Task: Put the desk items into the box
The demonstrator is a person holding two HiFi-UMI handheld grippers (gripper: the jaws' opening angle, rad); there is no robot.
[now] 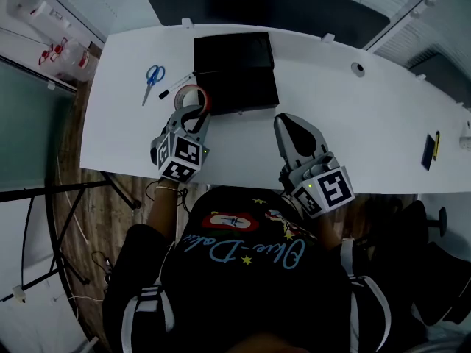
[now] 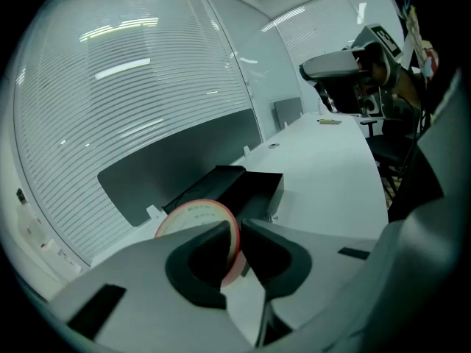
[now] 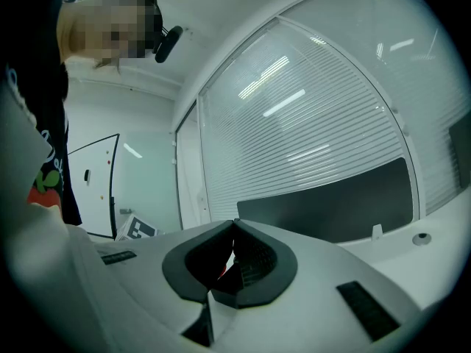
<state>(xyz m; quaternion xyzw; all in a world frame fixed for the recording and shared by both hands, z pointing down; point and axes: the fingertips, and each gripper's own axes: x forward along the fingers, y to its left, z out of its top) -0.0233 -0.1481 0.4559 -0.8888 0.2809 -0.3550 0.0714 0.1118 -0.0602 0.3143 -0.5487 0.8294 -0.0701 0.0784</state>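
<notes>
Pinching tape roll (image 2: 193, 218) by rim with left tool (image 2: 237, 228), roll upright just beside black box (image 1: 237, 87) on worktop (image 1: 368, 116). Calling for lifting clear over box wall, lowering fully inside before releasing. Idling right tool (image 3: 234, 230) pressed together, empty.

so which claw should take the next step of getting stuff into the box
Left. The left claw is shut on the tape roll, just short of the open black box. The right claw is shut with nothing in it, and the scissors and marker lie on the left side too.
</notes>
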